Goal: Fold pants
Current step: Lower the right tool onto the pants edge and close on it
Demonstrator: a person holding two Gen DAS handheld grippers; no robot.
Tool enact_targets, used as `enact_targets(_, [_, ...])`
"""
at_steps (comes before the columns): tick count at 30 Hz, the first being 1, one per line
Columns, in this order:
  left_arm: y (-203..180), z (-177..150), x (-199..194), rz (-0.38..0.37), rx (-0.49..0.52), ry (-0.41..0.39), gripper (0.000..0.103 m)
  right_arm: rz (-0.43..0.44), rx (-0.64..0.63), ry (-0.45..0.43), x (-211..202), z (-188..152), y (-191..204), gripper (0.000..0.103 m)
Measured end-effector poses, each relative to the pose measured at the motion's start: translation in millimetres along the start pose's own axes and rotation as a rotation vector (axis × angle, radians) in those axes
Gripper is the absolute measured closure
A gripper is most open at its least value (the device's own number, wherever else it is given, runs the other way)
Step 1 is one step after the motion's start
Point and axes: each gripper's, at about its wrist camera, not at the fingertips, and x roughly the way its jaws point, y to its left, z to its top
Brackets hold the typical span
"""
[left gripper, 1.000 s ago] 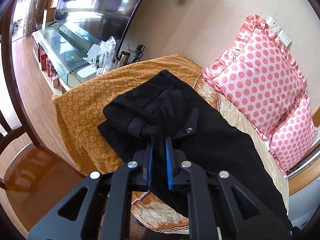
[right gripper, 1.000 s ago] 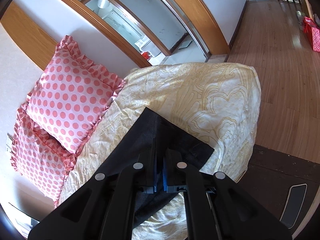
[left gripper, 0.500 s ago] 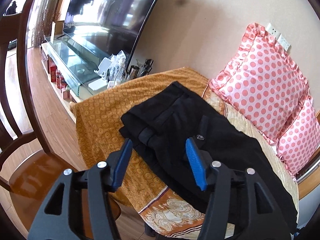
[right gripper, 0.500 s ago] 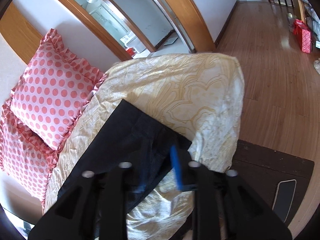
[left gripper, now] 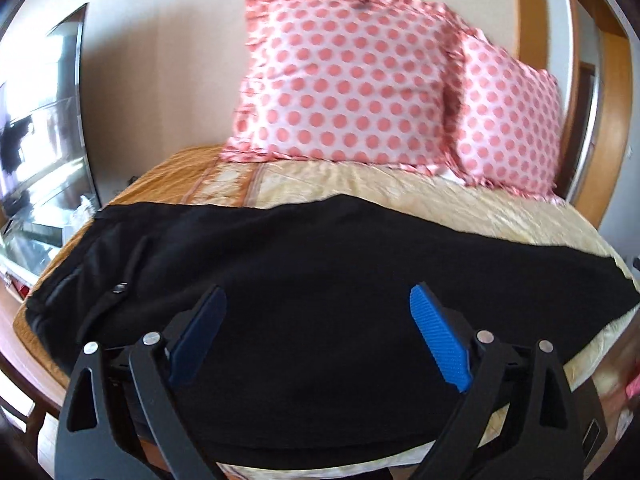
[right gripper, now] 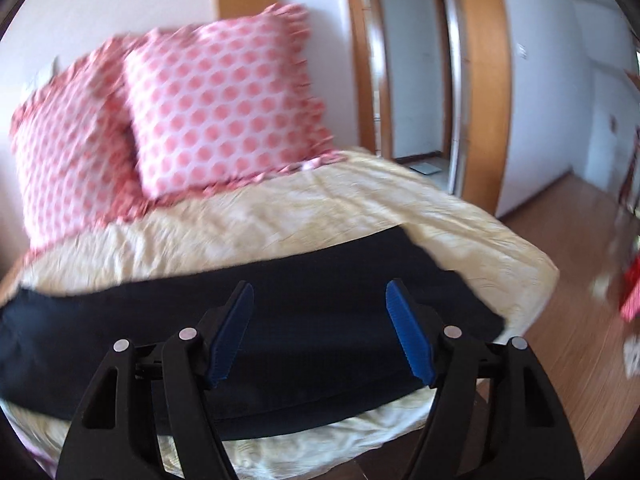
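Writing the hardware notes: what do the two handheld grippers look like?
Both match. The left gripper and right gripper each have two matte black plastic arms with triangular cutouts and round silver pivot bolts. Finger pads are bright blue and ridged or textured. No cables, markings, hands or sleeves are visible in either wrist view.

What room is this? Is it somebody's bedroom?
Probably a bedroom, or a living room with a bed. There is a bed with two pink spotted pillows, black pants lying across it, and a big TV by the wall.
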Motion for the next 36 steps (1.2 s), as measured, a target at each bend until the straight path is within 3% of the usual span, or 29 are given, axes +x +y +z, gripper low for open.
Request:
enact_targets(7, [-23,-44,26,-0.065,0.069,0.124,0.010,-0.065,-0.183,0.062,25,-53,21,0.031])
enact_targets(8, [-25,-50,24,-0.048,0.105,0.096,0.010,-0.053,-0.167,0.048,23,-57,16,0.029])
enact_targets(11, [-25,-57,20,-0.036,0.118,0.075,0.007,-0.009,-0.058,0.066,15,-53,-8,0.029])
enact_targets(16, [-24,-56,20,-0.054,0.095,0.059,0.002,-0.083,0.199,0.009,-10,-23,-82,0.029])
enact_targets(21, [-29,-56,21,-0.031,0.106,0.048,0.002,-0.077,0.411,0.080,3,-8,-138,0.030])
enact_targets(25, [-29,-56,21,-0.029,0.108,0.049,0.002,-0.032,0.541,0.148,19,-12,-158,0.035])
enact_targets(27, [-29,-55,21,-0.029,0.112,0.050,0.002,-0.060,0.588,0.185,24,-17,-162,0.037])
enact_targets(30, [-30,-56,21,-0.029,0.111,0.050,0.002,-0.072,0.608,0.203,24,-24,-159,0.037])
enact_targets(36, [-31,-56,21,-0.028,0.110,0.049,0.002,-0.014,0.666,0.201,22,-34,-162,0.039])
